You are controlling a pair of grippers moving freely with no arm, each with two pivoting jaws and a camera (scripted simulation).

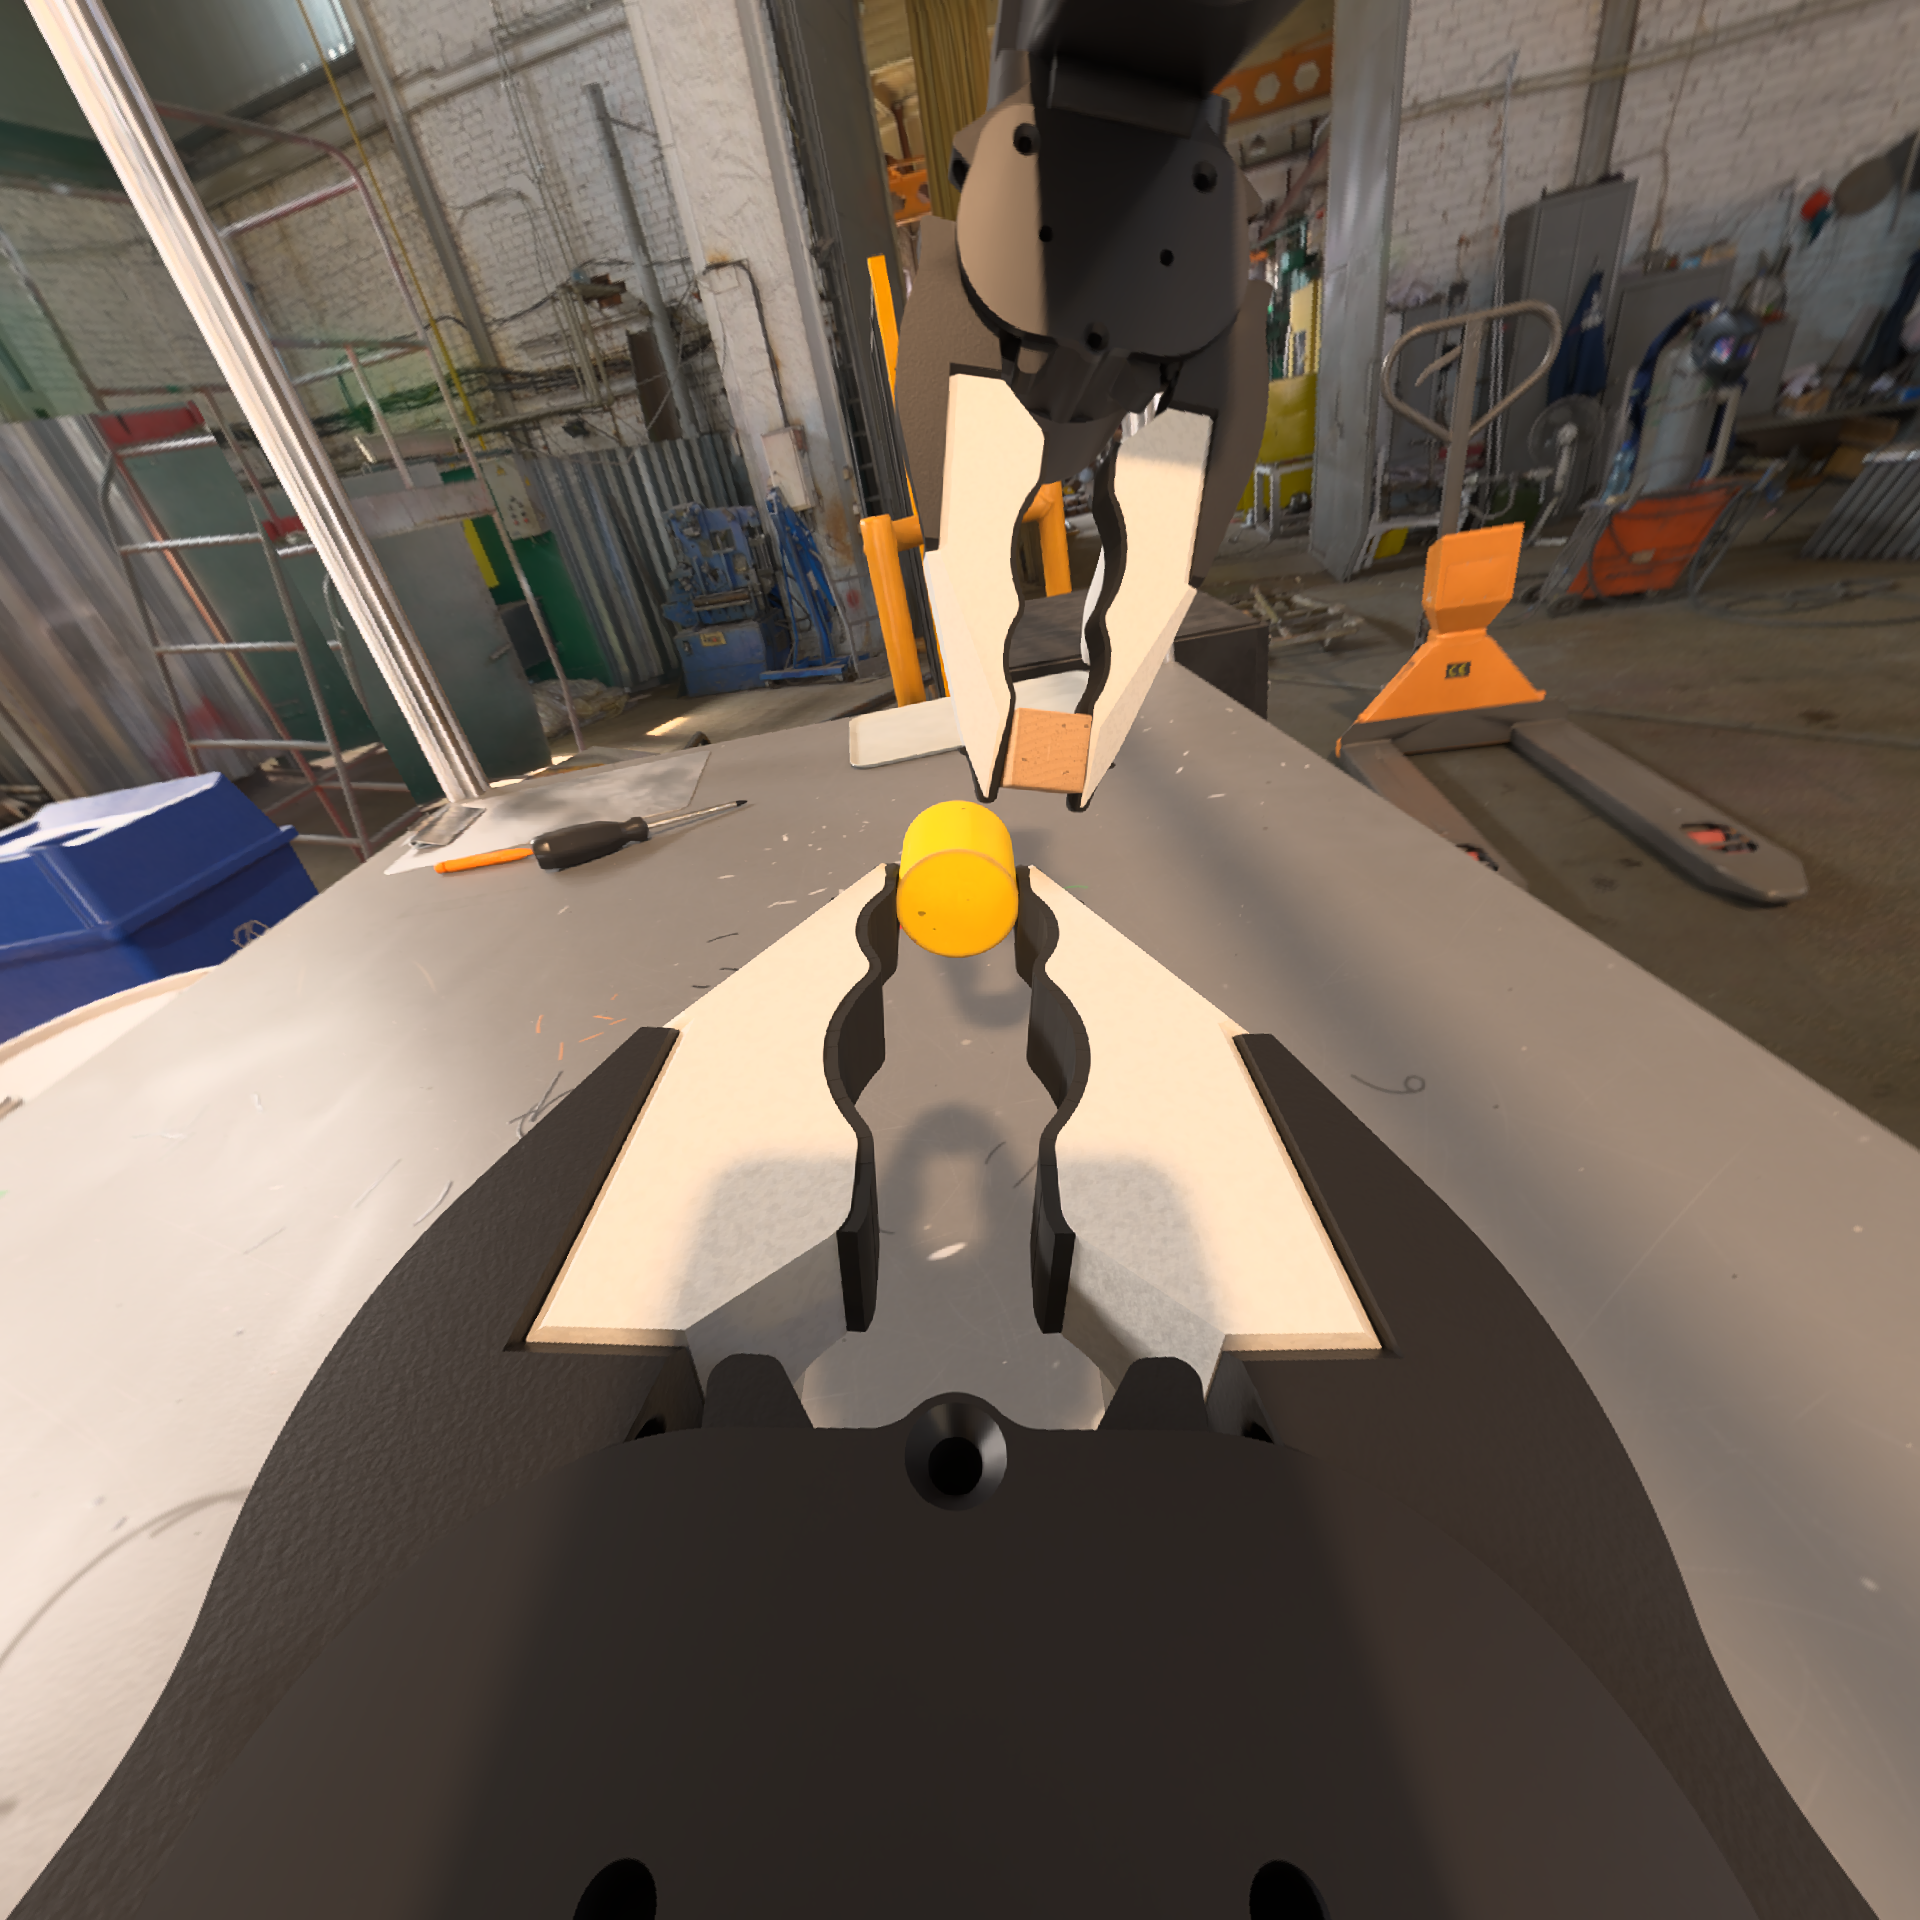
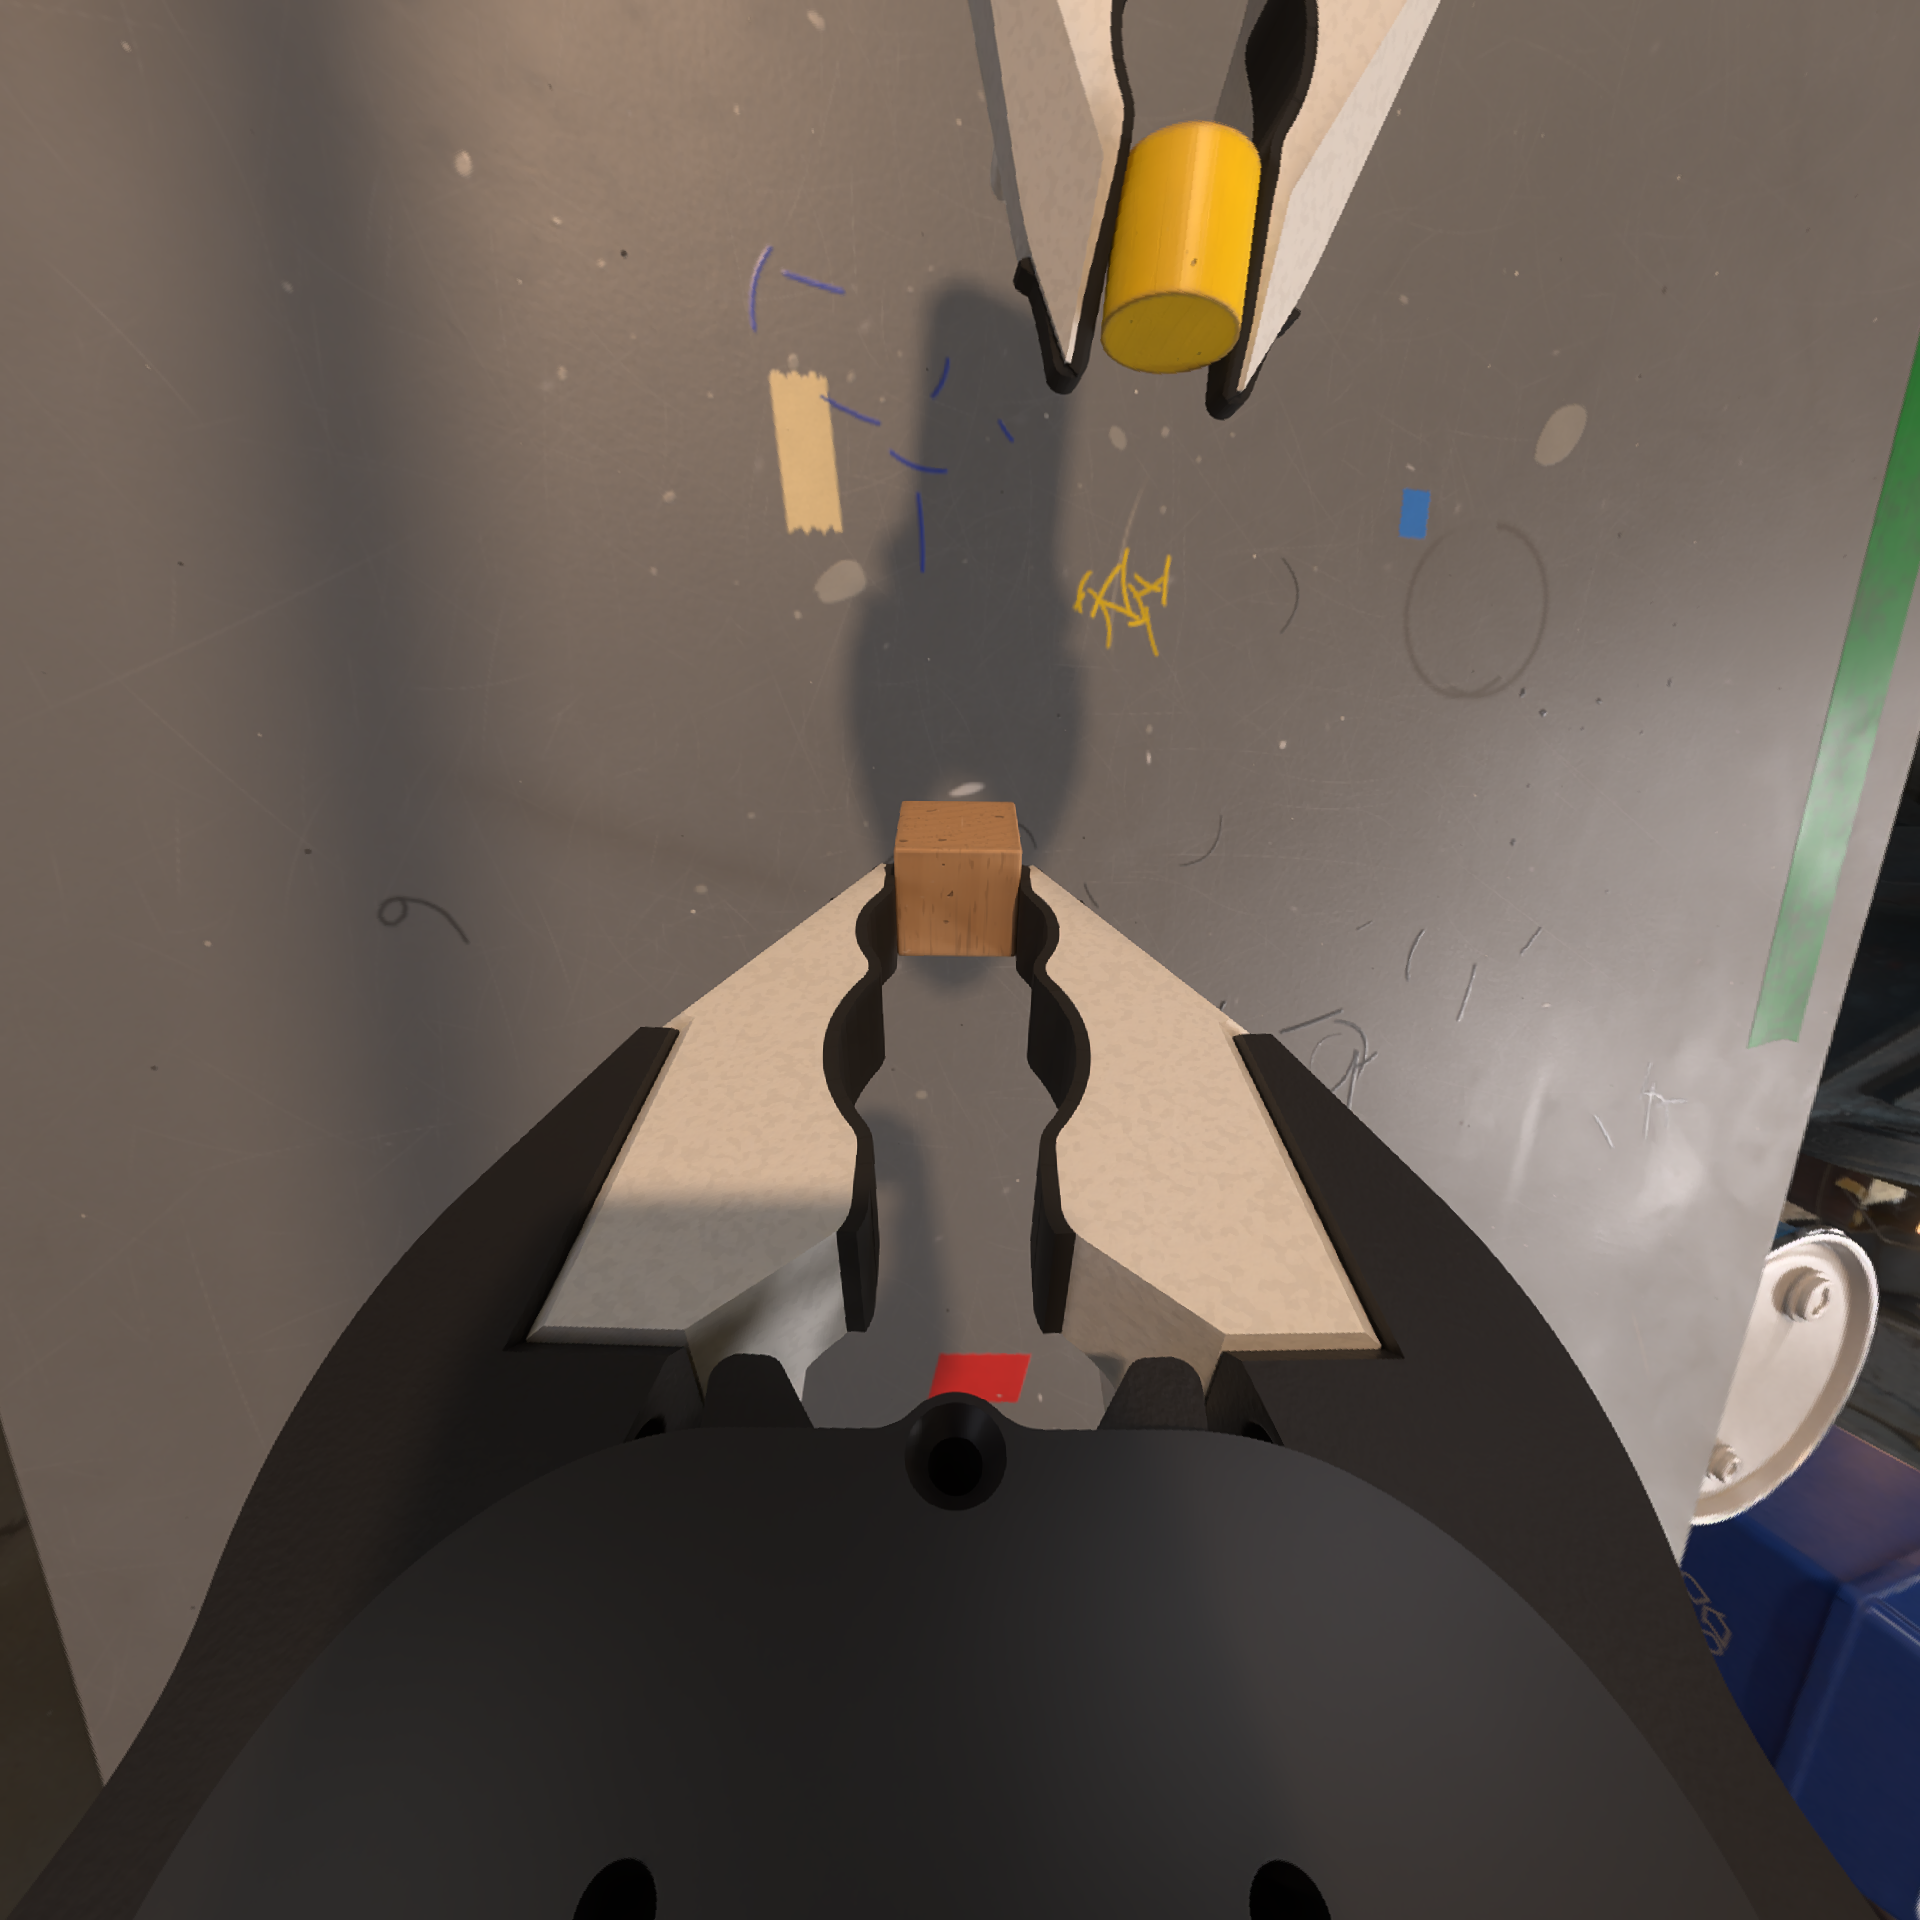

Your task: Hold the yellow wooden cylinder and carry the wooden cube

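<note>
At the centre of the left wrist view, the left gripper (image 1: 956, 883) pinches the yellow wooden cylinder (image 1: 956, 894) between its two fingertips, the cylinder lying on its side with a flat end facing the camera, lifted above the grey table (image 1: 312, 1091), on which its shadow falls. Just above it in the frame, the right gripper (image 1: 1039, 795) points downward and clamps the wooden cube (image 1: 1047, 750) at its tips; cube and cylinder are near but apart. Toward the left of the frame a black-handled screwdriver (image 1: 613, 836) and an orange pencil (image 1: 483, 860) lie on the table beside a metal sheet (image 1: 603, 790). A blue bin (image 1: 135, 894) stands at the left edge, and an orange pallet jack (image 1: 1475, 644) sits on the floor at the right.

Low in the middle of the right wrist view, the right gripper (image 2: 956, 883) squeezes the wooden cube (image 2: 956, 883) between its fingertips, held above the table (image 2: 416, 675). In the upper right of the frame the left gripper (image 2: 1143, 390) grips the yellow wooden cylinder (image 2: 1179, 249). A strip of beige tape (image 2: 805, 452), blue and yellow scribbles, and a small blue patch (image 2: 1414, 513) mark the surface. Green tape (image 2: 1839, 748) runs along the right edge.
</note>
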